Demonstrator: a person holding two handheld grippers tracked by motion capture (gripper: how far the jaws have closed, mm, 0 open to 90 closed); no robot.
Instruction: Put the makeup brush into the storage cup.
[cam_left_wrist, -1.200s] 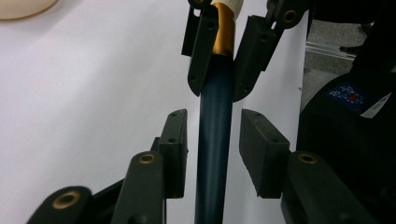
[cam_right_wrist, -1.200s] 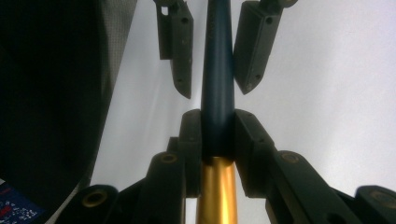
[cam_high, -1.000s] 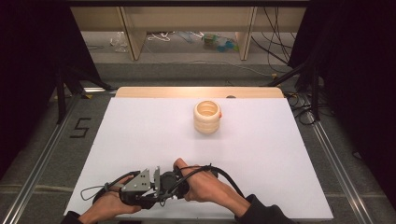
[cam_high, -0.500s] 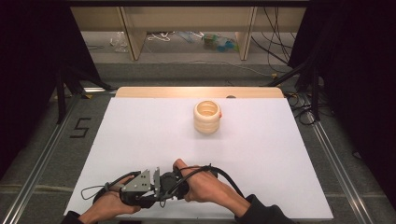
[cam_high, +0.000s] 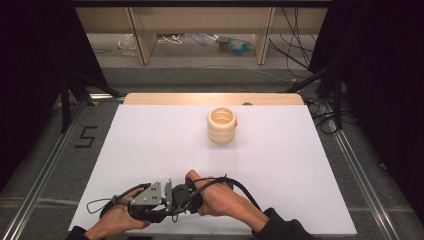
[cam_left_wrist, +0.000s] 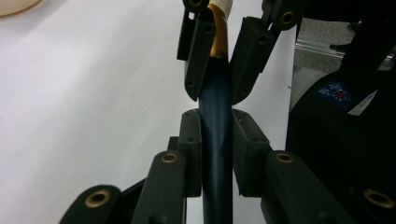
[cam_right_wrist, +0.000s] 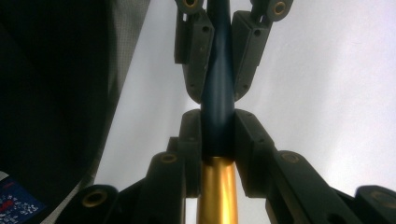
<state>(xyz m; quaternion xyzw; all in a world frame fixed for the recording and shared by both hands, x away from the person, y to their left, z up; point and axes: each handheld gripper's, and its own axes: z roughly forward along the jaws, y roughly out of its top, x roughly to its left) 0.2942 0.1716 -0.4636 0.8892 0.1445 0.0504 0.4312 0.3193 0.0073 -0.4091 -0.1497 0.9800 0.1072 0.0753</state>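
Nothing has shifted since the earlier frames. One pen (cam_left_wrist: 215, 140), navy barrel with gold end: your left gripper (cam_left_wrist: 215, 123) and right gripper (cam_right_wrist: 217, 128) meet nose to nose, each pair of jaws closed on it, likely to pull it apart. One ribbed cream holder (cam_high: 222, 125) stands well beyond them.

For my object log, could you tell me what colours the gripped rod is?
The rod is dark blue with a gold section, clearest in the right gripper view.

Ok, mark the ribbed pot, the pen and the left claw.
ribbed pot (cam_high: 222, 126): high view, its side wall.
pen (cam_left_wrist: 215, 140): left gripper view, dark blue barrel.
left claw (cam_left_wrist: 215, 126): left gripper view, between its tips.
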